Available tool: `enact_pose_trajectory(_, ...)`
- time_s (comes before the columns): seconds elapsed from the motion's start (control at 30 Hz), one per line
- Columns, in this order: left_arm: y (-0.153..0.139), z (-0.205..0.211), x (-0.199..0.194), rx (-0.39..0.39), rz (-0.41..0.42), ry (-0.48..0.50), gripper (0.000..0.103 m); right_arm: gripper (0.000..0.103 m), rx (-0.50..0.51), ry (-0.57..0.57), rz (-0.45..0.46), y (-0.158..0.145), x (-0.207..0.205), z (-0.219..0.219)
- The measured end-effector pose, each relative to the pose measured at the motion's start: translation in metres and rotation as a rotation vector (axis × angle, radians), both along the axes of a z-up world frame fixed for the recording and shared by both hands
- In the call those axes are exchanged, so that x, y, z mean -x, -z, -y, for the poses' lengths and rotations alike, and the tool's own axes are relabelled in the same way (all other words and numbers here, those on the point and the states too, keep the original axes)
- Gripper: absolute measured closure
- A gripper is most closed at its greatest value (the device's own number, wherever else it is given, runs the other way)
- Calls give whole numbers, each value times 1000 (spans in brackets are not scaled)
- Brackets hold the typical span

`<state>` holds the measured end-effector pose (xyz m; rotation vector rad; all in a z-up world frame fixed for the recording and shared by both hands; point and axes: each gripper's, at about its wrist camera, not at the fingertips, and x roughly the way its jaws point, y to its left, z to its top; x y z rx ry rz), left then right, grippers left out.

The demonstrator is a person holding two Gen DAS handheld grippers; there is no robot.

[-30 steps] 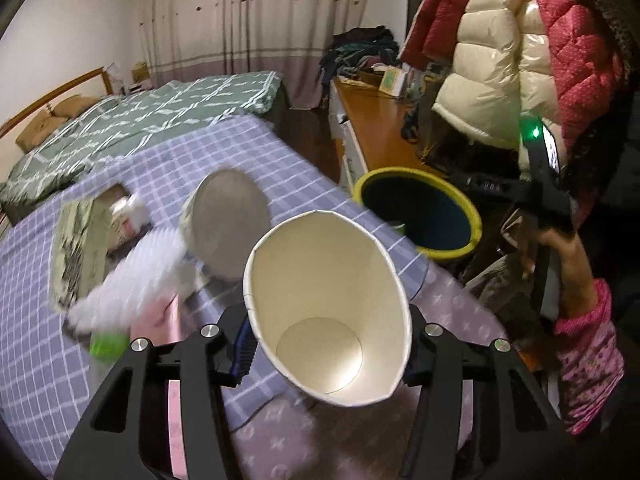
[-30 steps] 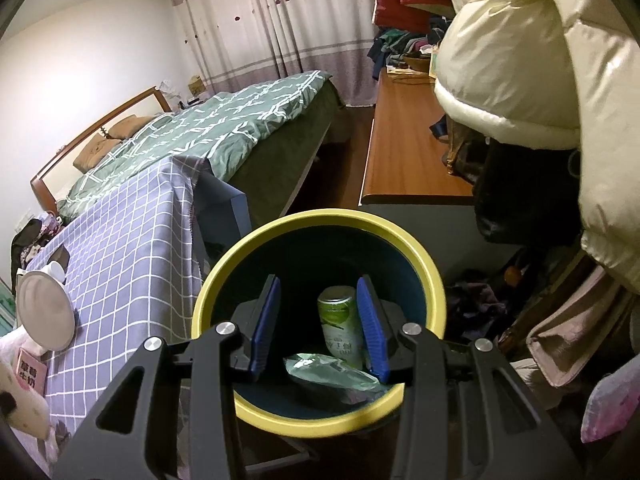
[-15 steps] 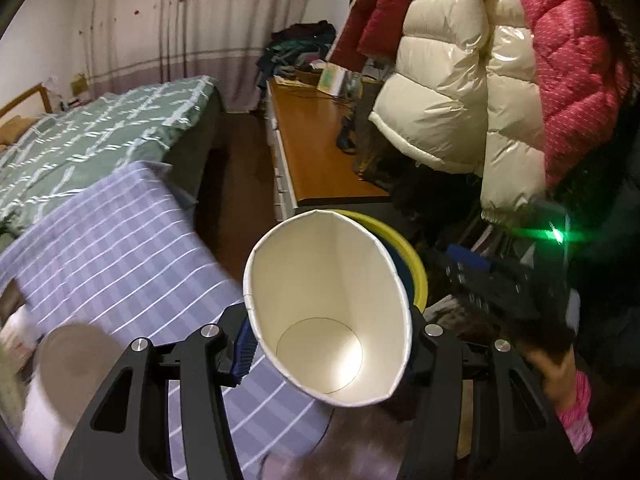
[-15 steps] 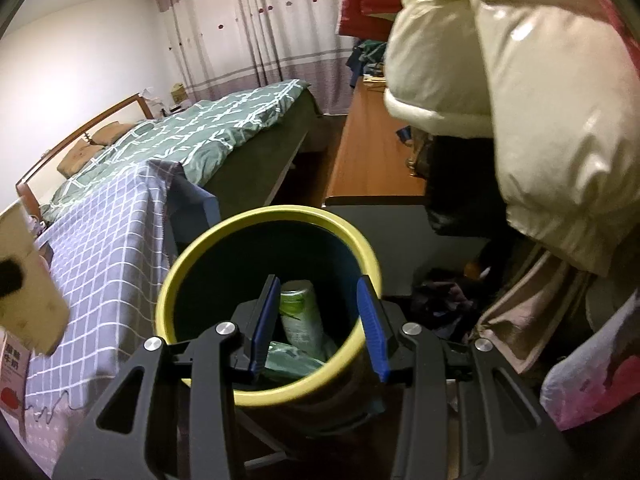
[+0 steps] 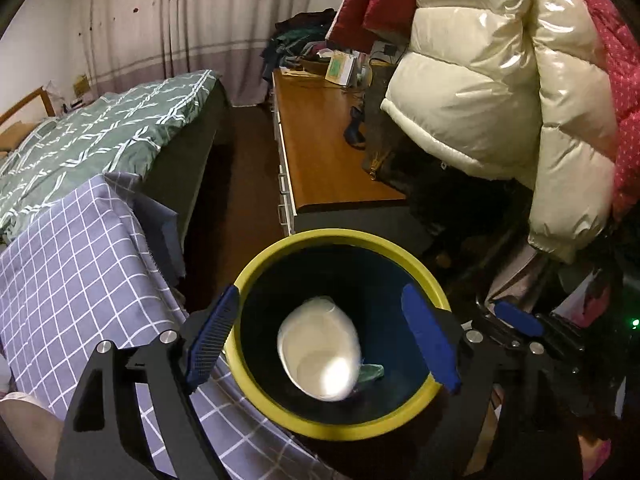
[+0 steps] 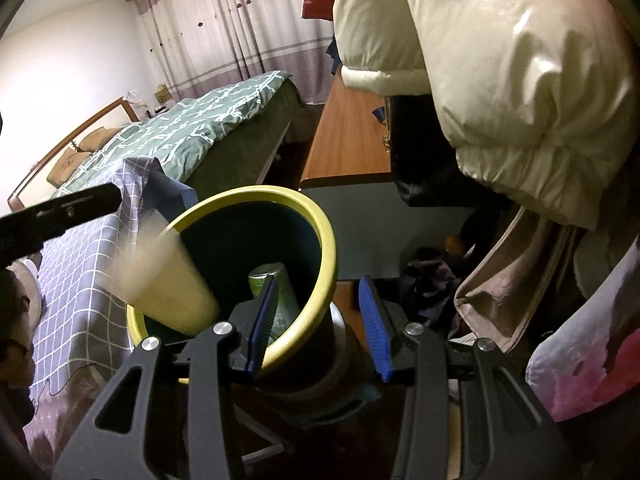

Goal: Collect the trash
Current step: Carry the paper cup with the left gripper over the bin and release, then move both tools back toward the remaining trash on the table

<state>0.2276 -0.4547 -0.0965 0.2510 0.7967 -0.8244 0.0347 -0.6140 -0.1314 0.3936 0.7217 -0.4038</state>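
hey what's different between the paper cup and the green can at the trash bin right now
The paper cup is plain cream and wide-mouthed; the green can is printed and narrower. The cup is blurred, tipped with its open mouth toward the left camera, just let go as the left gripper opened its fingers; the can is sharp and leans inside the trash bin. In the right view the cup is at the rim, the can deeper down. Both are within the bin's yellow rim.
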Motion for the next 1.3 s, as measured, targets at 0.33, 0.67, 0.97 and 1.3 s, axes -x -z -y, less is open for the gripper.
enact_pose_trajectory(0.33, -61, -98, 37, 94, 108, -110, 15, 59, -12, -30, 2, 2, -2, -14)
enact_pose_trajectory(0.67, -95, -250, 79, 109, 226, -386, 10, 59, 1, -113, -8, -5, -16, -55)
enact_pose_trajectory(0.97, -96, -380, 109, 102, 262, -669, 10, 59, 22, -298, 5, -24, -36, -129)
enact_pose_trajectory(1.3, -93, -451, 131, 133, 287, -778, 9, 58, 42, -625, 58, -60, -59, -266)
